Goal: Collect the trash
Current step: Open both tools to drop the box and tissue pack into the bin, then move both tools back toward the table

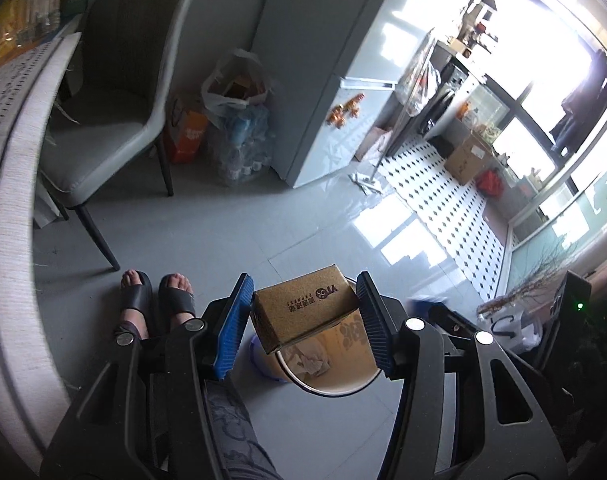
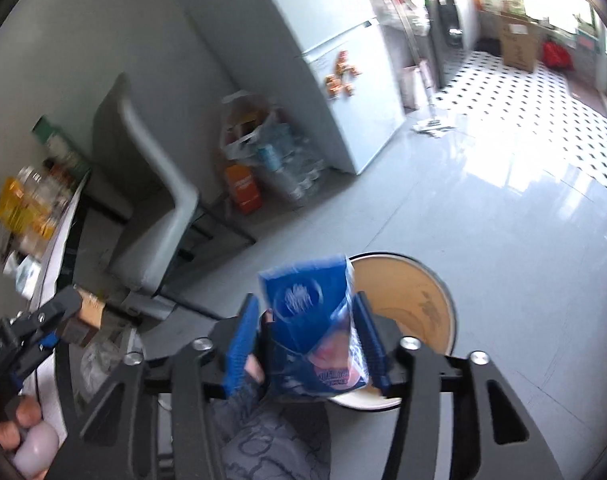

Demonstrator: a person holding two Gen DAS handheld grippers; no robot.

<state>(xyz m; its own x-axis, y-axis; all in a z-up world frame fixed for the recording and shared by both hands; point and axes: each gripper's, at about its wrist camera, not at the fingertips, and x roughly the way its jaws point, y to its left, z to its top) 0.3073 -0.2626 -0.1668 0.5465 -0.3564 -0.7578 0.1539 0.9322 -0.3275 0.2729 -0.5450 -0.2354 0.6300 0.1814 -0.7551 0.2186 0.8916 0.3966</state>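
A cardboard box [image 1: 305,312] is gripped by the left tool [image 1: 303,326], a blue packet [image 2: 315,328] sits loosely between the right tool's [image 2: 309,350] parted pads, both undropped above the bin [image 2: 423,300].

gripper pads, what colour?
Blue, ribbed, on both grippers; clearest in the left wrist view, on the left gripper flanking the cardboard box.

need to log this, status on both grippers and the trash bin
Left gripper clamped on cardboard box, above bin. Right gripper pads off blue packet, over the bin. Nothing blocking the bin mouth.
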